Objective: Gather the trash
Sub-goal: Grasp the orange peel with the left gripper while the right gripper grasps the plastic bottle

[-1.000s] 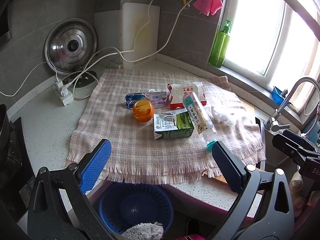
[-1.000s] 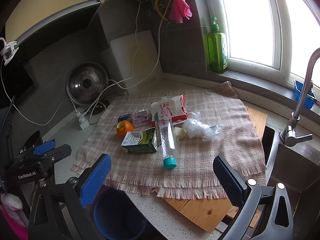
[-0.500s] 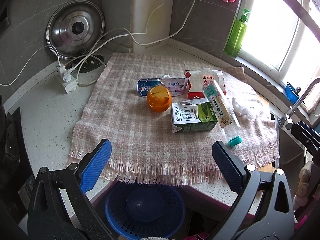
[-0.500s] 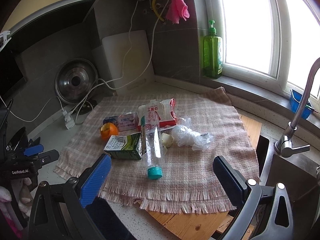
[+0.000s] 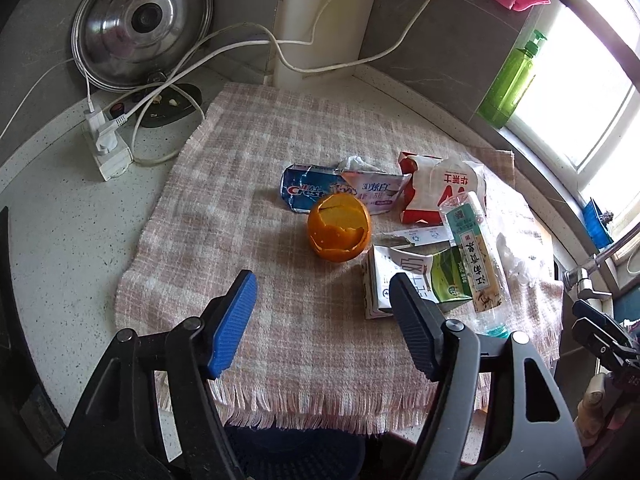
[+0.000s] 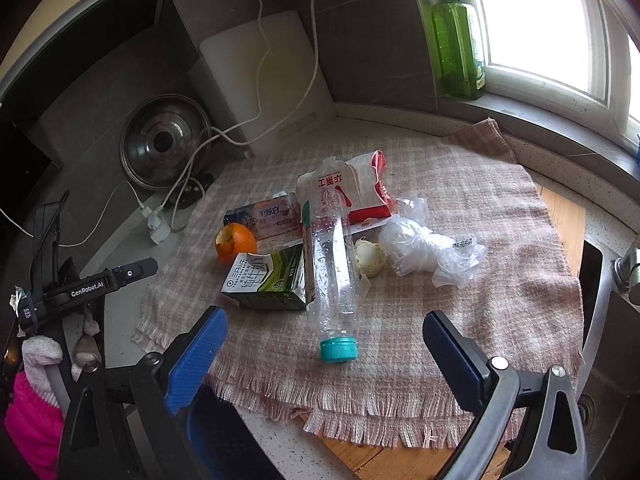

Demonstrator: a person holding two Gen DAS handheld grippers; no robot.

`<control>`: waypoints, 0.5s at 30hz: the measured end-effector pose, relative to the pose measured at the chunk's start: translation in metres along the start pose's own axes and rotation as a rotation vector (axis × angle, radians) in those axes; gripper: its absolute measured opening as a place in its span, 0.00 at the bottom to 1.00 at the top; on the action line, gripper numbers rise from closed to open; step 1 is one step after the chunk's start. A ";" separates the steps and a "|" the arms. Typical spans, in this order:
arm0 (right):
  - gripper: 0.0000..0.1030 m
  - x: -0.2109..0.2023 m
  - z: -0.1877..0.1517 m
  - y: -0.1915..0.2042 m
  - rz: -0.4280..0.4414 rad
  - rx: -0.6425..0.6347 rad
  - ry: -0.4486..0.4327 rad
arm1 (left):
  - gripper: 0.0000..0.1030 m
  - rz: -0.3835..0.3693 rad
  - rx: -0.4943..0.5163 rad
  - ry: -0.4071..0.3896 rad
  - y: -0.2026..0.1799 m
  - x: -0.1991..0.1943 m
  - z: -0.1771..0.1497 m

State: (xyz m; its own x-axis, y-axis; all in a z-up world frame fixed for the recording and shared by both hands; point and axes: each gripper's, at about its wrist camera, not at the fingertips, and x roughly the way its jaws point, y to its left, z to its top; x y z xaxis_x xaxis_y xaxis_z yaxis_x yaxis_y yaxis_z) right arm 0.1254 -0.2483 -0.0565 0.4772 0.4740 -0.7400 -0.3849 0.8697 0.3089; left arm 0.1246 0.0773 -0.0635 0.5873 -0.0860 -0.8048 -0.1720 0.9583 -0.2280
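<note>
Trash lies on a pink checked cloth (image 5: 248, 216): an orange peel (image 5: 338, 228), a green milk carton (image 5: 416, 280), a clear plastic bottle (image 6: 334, 268) with a teal cap, a toothpaste box (image 5: 340, 190), a red and white packet (image 5: 440, 188), a crumpled plastic bag (image 6: 428, 246) and a pale scrap (image 6: 370, 258). My left gripper (image 5: 320, 320) is open and empty, just in front of the orange peel. My right gripper (image 6: 320, 356) is open and empty, near the bottle's cap (image 6: 338, 350).
A blue basket (image 5: 296, 456) sits below the counter's front edge. A power strip (image 5: 106, 148) with white cables, a steel lid (image 5: 140, 24) and a white board (image 6: 264, 80) stand at the back. A green soap bottle (image 6: 458, 36) is on the sill. A sink and tap (image 6: 628, 264) are right.
My left gripper moved forward over the cloth toward the orange peel and its jaws narrowed. My right gripper moved closer to the bottle. The trash has not moved.
</note>
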 end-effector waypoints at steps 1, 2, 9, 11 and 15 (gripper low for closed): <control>0.92 0.004 0.001 -0.001 0.005 -0.001 0.011 | 0.68 -0.003 -0.006 0.006 0.002 0.005 0.004; 0.91 0.009 0.002 -0.002 0.010 0.000 0.022 | 0.67 -0.010 -0.014 0.016 0.003 0.010 0.008; 0.84 0.038 0.011 -0.008 0.072 0.021 0.110 | 0.56 -0.073 -0.127 0.110 0.020 0.054 0.034; 0.83 0.046 0.014 -0.009 0.083 0.031 0.133 | 0.56 -0.100 -0.156 0.130 0.024 0.066 0.042; 0.75 0.060 0.020 -0.015 0.119 0.075 0.173 | 0.49 -0.140 -0.212 0.181 0.030 0.091 0.053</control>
State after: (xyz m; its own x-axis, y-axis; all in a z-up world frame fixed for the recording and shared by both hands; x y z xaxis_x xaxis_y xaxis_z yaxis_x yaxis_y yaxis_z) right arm 0.1757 -0.2299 -0.0936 0.2865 0.5490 -0.7852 -0.3677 0.8198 0.4390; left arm 0.2146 0.1128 -0.1146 0.4697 -0.2785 -0.8378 -0.2718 0.8573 -0.4373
